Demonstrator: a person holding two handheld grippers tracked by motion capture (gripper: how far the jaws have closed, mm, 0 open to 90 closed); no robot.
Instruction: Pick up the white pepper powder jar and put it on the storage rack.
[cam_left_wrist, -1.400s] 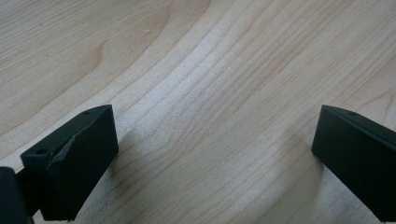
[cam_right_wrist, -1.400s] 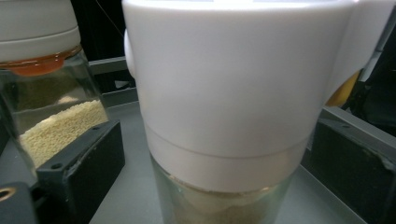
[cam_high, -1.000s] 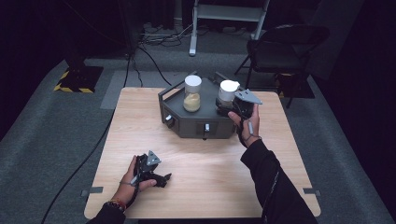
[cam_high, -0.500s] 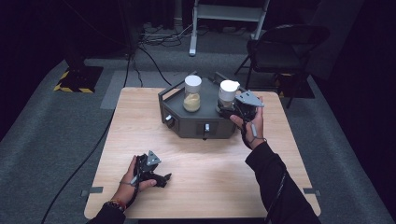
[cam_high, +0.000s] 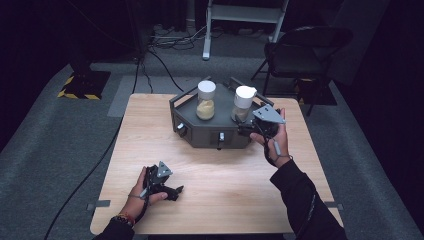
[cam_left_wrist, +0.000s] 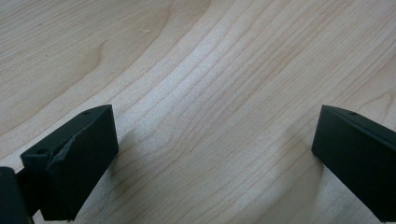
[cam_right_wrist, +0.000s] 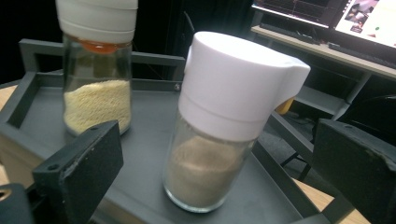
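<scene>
Two glass jars with white lids stand on a dark grey tray-topped box (cam_high: 200, 136) at the table's far middle. One jar (cam_high: 206, 100) (cam_right_wrist: 97, 70) holds yellow grains. The other jar (cam_high: 243, 103) (cam_right_wrist: 224, 121) holds tan powder. My right gripper (cam_high: 243, 128) (cam_right_wrist: 215, 186) is open at the box's right front, its jaws on either side of the tan jar's base and apart from the glass. My left gripper (cam_high: 175, 191) (cam_left_wrist: 210, 158) rests open on the bare wood near the front left, nothing between its jaws.
The wooden table (cam_high: 220, 175) has bare room across its front half. Two knobs (cam_high: 181, 128) stick out of the box's front faces. Behind the table stand a dark chair (cam_high: 300, 55) and a white stand (cam_high: 240, 15); cables run over the grey floor.
My right gripper has drifted slightly lower and closer in toward the tan jar at the box's right front. The left gripper has stayed put.
</scene>
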